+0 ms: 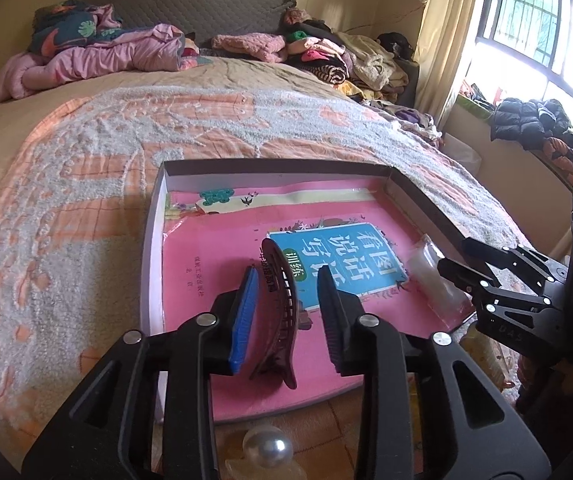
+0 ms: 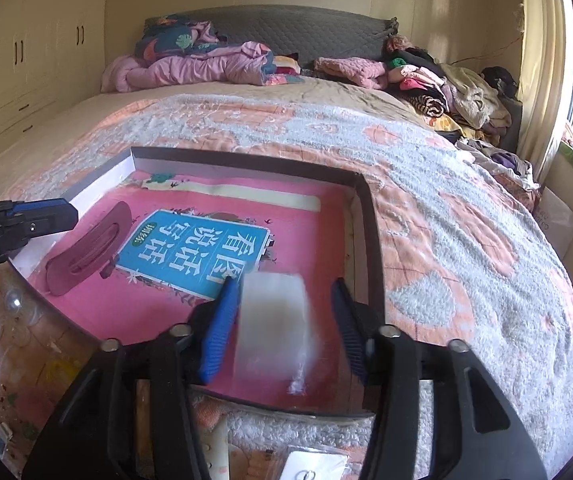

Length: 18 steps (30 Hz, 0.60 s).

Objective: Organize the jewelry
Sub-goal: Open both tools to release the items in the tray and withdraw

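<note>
On the bed (image 1: 86, 184), a shallow box (image 1: 278, 166) lined with a pink book collects the pieces. The left gripper (image 1: 286, 312), jaws parted, straddles a maroon hair clip (image 1: 280, 312) without pressing it. At three o'clock, the right gripper (image 2: 280, 320) stands open around a clear packet (image 2: 274, 320), seemingly dropping.

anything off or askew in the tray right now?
Yes: the maroon hair clip stands tilted on edge between the open left tongs instead of lying flat. The clear packet between the open right tongs is motion-blurred, apparently dropping. Tray itself looks fine.
</note>
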Motion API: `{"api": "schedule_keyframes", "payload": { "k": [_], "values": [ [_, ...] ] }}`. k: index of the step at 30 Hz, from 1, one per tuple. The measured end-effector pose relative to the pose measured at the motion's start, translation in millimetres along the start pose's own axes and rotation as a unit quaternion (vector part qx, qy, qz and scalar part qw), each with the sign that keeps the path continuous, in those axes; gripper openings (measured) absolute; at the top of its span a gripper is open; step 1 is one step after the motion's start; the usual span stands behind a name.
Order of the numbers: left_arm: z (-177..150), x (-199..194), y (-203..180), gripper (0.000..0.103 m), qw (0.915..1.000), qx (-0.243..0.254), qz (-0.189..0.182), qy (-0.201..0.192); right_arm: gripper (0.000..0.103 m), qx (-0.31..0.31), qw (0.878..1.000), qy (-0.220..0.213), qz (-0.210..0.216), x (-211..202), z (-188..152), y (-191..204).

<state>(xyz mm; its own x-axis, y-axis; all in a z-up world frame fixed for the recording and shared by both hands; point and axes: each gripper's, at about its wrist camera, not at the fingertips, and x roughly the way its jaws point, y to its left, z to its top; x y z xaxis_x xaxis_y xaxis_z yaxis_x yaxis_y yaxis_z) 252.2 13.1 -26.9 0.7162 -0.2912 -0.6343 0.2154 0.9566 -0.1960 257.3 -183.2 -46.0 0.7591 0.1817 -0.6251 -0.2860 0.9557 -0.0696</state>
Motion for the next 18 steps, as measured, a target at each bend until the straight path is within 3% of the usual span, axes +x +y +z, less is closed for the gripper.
{"api": "schedule_keyframes", "payload": {
  "k": [10, 18],
  "values": [
    [-0.9, -45.9, -11.3, 0.055, 0.9989, -0.005, 0.008, -0.045, 0.085, -0.001, 0.995, -0.1, -0.014, -65.4, -2.0, -1.9],
    [-2.4, -98.0, -19.3, 0.086, 0.9941, -0.019, 0.025, -0.104, 0.093, 0.001, 0.986, -0.165, -0.035, -120.8, -4.4, -5.7]
  ]
}}
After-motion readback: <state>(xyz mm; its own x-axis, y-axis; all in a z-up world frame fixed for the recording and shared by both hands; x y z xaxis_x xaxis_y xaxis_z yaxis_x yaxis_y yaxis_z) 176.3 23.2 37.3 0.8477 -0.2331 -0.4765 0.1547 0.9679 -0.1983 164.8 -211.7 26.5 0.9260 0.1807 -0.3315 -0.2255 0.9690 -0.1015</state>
